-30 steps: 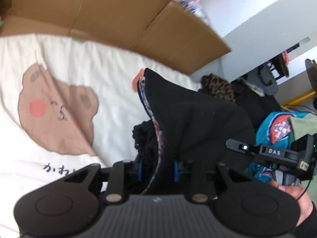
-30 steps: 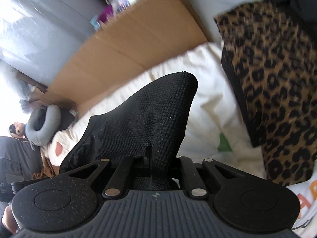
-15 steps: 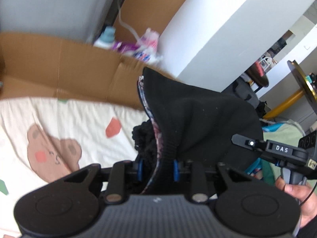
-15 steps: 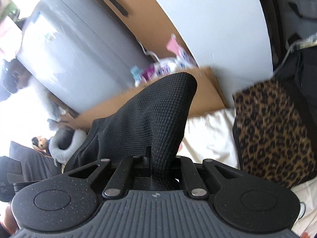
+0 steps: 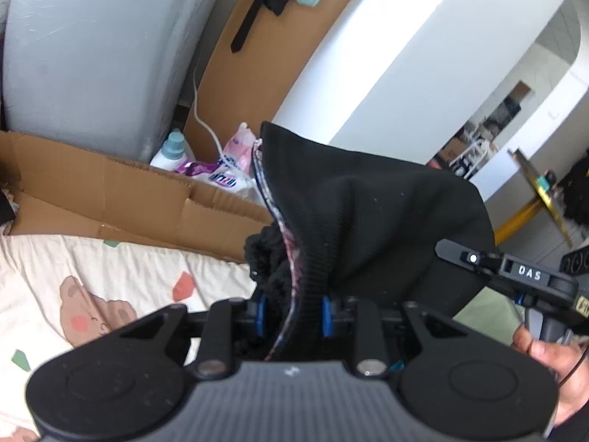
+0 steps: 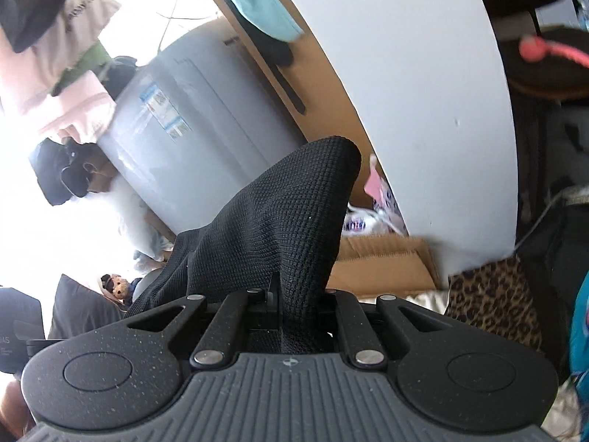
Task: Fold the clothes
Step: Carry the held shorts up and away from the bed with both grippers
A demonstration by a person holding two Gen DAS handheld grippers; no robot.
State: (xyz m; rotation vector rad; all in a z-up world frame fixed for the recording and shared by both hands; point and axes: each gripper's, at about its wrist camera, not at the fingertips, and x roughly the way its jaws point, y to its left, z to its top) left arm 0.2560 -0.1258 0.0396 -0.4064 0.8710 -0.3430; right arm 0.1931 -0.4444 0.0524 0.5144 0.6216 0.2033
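A black knit garment (image 5: 368,213) with a patterned inner edge is held up in the air between both grippers. My left gripper (image 5: 291,313) is shut on its ribbed edge. My right gripper (image 6: 294,302) is shut on another corner of the same black garment (image 6: 287,221), which stands up in front of the lens. The right gripper and the hand holding it also show at the right of the left wrist view (image 5: 515,280). The fingertips of both grippers are hidden by the cloth.
A cream bear-print sheet (image 5: 92,287) lies below at the left. A flattened cardboard box (image 5: 110,191) borders it, with bottles and packets (image 5: 217,169) behind. A grey appliance (image 5: 92,55) and a white wall (image 6: 423,110) stand beyond. A leopard-print cloth (image 6: 493,302) lies at the right.
Both grippers have lifted and tilted upward with the black garment. The sheet has dropped low in view and the wall and grey appliance have come into view.
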